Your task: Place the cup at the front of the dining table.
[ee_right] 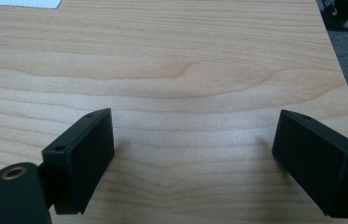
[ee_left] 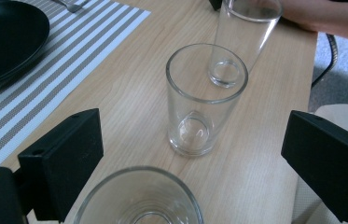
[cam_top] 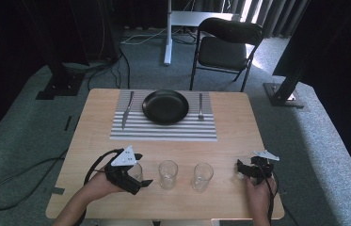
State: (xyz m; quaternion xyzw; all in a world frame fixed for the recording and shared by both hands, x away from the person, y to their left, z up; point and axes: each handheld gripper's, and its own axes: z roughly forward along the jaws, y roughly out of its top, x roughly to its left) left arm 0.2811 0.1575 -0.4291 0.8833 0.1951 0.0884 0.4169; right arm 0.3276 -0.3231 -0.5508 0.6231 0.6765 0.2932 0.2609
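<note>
Three glasses in a row along the near side of the table [cam_top: 93,122], all upright. Left glass [cam_top: 136,170] right at the left gripper [cam_top: 141,178], between its jaws but not gripped: seen from the left gripper view, rim of that glass [ee_left: 139,198] low between two wide-spread jaws, gaps on both sides, no pad touching. Jaws released, then. Middle glass [cam_top: 168,174] just beyond, apart from the first; right glass [cam_top: 202,176] farther along, its base seen through the middle one's wall in the left gripper view. Right gripper [cam_top: 240,170] near the table's right edge, a little apart from the right glass, jaws spread and holding nothing; bare wood between them in the right gripper view. Farther back, a striped mat [cam_top: 163,132] with a black plate [cam_top: 165,107] in the middle, knife [cam_top: 127,110] to the left of the plate, fork [cam_top: 200,107] to the right. Behind the table, a black chair [cam_top: 225,47] on grey carpet
</note>
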